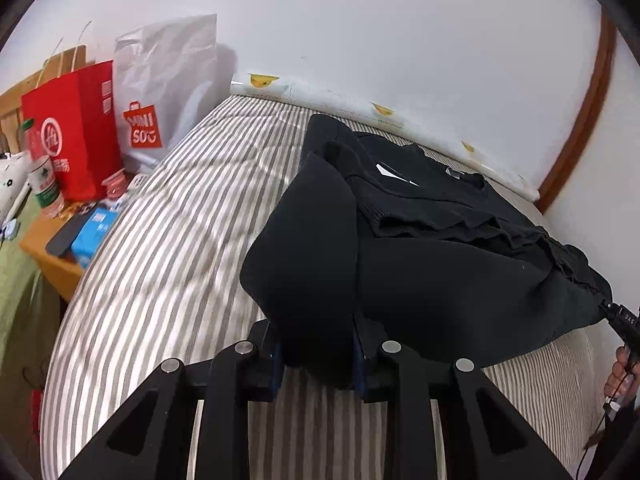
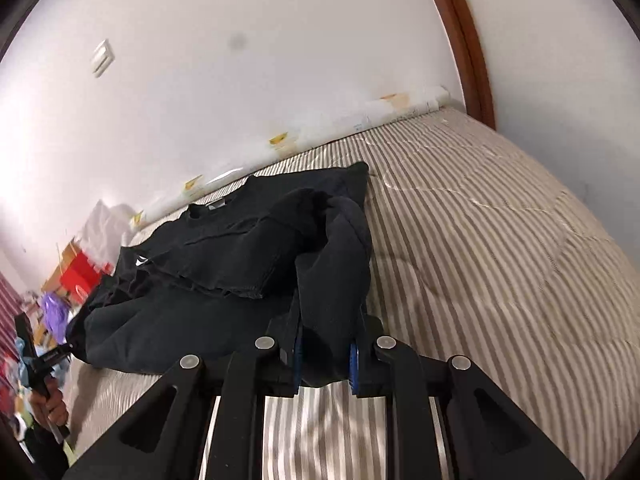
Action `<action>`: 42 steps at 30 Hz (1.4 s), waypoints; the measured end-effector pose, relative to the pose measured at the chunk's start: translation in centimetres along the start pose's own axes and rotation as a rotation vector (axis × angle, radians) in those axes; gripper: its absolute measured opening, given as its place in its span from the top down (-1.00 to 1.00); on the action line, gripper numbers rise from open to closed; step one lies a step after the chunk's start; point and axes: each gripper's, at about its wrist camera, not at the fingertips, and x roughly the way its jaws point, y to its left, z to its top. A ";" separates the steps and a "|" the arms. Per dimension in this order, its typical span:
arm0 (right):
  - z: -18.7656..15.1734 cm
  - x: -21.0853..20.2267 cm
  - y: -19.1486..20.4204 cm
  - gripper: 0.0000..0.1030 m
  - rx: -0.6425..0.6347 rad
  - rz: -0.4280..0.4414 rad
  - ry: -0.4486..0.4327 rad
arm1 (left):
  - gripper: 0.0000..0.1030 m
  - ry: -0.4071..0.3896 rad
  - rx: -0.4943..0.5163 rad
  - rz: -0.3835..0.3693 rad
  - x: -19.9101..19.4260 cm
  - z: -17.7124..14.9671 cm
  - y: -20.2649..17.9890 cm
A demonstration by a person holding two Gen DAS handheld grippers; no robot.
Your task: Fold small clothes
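Observation:
A black garment [image 1: 440, 240] lies on the striped bed [image 1: 180, 220], its sleeves folded over its body, a small white mark on its chest. My left gripper [image 1: 318, 344] is shut on its near left corner and holds that edge lifted off the bed. My right gripper [image 2: 326, 344] is shut on the near right corner of the same garment [image 2: 240, 248], also lifted. Each gripper shows at the other view's edge, the right one in the left wrist view [image 1: 616, 314] and the left one in the right wrist view [image 2: 60, 354], both clamped on the hem.
A nightstand [image 1: 48, 252] left of the bed carries a red bag [image 1: 76, 128], a white MINISO bag [image 1: 168, 92], bottles and small boxes. A white wall runs along the bed's far side. A brown curved headboard [image 2: 468, 40] stands at the right end.

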 end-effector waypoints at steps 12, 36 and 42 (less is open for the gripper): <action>-7.1 -6.9 -0.9 0.49 -0.021 -0.097 0.077 | 0.31 0.030 0.022 -0.038 -5.5 -6.0 0.1; -7.5 -5.9 9.7 0.42 -0.211 0.080 0.070 | -0.15 -0.055 0.174 -0.131 -5.2 -2.6 -10.1; -8.4 -2.3 9.5 0.47 -0.199 0.051 0.117 | -0.15 0.064 0.208 -0.089 -0.3 -3.3 -10.5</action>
